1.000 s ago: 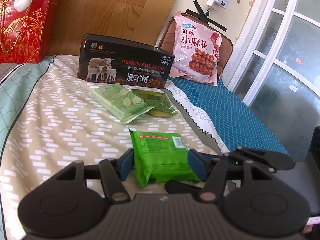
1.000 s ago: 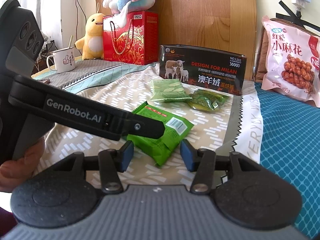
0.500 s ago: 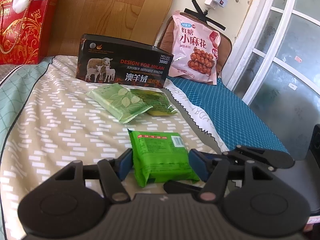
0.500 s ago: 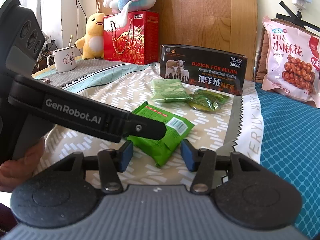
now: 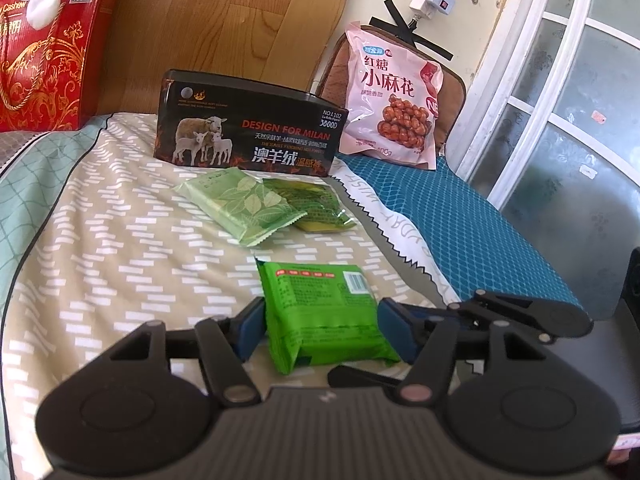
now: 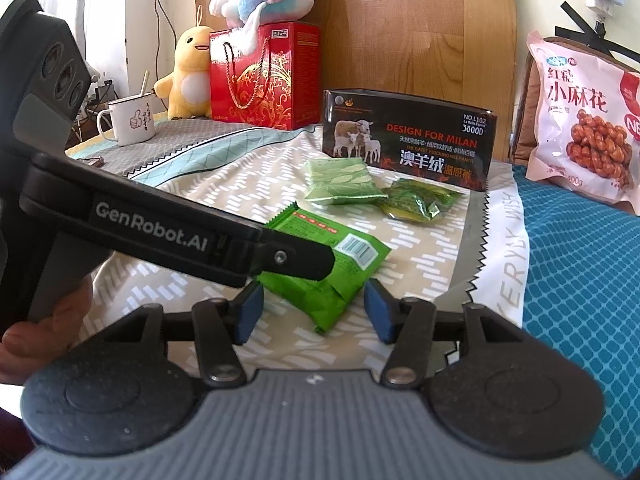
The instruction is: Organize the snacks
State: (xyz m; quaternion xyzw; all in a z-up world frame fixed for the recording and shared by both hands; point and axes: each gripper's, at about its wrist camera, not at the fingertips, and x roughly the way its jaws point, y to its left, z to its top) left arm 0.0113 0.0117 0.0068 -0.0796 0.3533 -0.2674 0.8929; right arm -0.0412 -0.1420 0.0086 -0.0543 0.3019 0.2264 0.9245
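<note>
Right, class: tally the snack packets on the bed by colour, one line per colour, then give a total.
Bright green packet: 1
Pale green leaf-print packet: 1
Dark green packet: 1
Pink bag: 1
Total: 4

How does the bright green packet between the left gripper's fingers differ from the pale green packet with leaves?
The bright green packet shows printed text and a barcode; the pale green packet shows leaf drawings. The bright one lies near, the pale one farther, before the black box, overlapping a dark green packet. Both lie flat.
</note>
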